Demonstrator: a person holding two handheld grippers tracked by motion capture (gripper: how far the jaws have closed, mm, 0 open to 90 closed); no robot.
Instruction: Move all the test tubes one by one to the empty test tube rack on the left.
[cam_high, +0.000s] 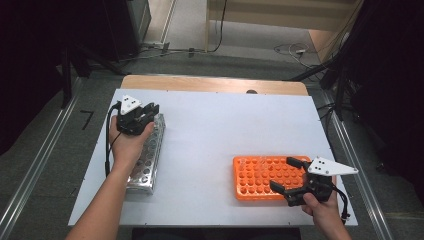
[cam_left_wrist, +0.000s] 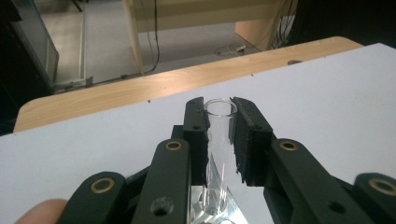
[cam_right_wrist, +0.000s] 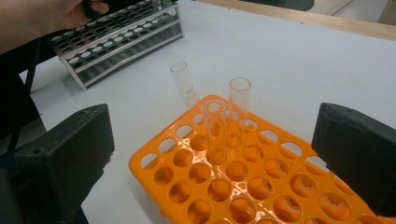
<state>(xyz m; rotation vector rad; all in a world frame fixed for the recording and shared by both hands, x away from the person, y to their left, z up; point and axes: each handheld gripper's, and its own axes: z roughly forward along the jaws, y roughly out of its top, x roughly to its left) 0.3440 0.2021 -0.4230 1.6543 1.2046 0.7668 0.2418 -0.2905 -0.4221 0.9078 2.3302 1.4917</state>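
Here left tongs (cam_left_wrist: 219, 135) clamp a glass tube (cam_left_wrist: 218, 149), long axis upright, directly over the metal rack (cam_high: 147, 155); right tongs (cam_right_wrist: 219, 154) gape, released.

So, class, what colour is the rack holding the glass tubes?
Bright orange rack, best seen in the right gripper view.

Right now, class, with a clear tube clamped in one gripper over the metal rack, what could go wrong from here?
1. The left gripper pinches the glass tube near its rim, and the tube looks tilted; it may catch the metal rack hole's edge, or slip.
2. The three tubes in the orange rack lean; the open right gripper beside them could knock them.
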